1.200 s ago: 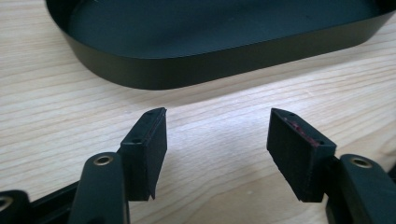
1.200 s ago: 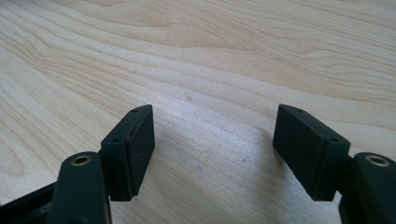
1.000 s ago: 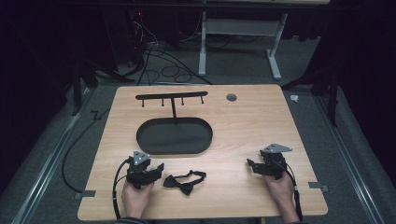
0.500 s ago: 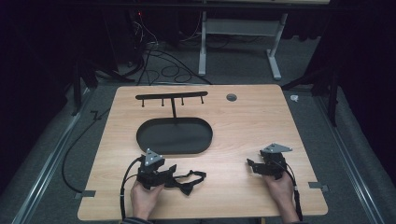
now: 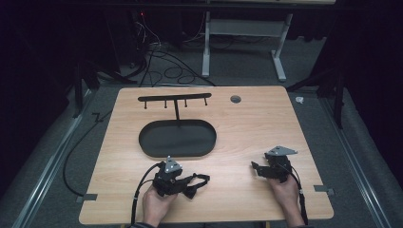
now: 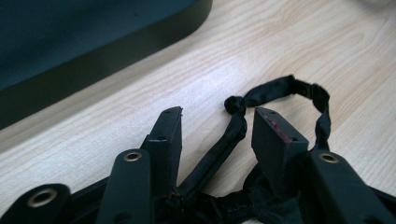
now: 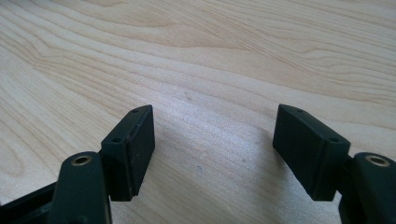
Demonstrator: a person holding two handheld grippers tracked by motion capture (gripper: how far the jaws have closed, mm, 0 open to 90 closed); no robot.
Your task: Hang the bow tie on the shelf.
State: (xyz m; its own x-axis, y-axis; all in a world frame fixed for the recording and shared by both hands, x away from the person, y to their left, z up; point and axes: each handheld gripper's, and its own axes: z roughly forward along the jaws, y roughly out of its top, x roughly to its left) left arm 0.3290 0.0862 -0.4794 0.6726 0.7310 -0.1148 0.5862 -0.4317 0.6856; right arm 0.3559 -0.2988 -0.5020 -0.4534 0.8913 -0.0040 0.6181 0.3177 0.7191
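A black fabric strap (image 5: 202, 179) with knots and a small loop lies on the wooden table (image 5: 247, 128) near its front edge. My left gripper (image 5: 189, 183) is right at it, pointing to the right. In the left gripper view one strand of the strap (image 6: 224, 144) runs between the two parted jaws of that gripper (image 6: 217, 119), and its loop end (image 6: 280, 86) curls beyond the tips. The jaws straddle the strand without pinching it. My right gripper (image 5: 256, 169) rests at the front right, open (image 7: 215, 123) over bare wood.
A black oval tray (image 5: 177, 137) sits mid-table behind the left gripper, its rim (image 6: 93, 56) close in the left gripper view. A T-shaped black rack with hooks (image 5: 174, 99) stands from it. A round hole (image 5: 235, 99) is at the table's back. Cables lie on the floor.
My left gripper has slid to the right along the front edge and now straddles the black strap. The right gripper has stayed put.
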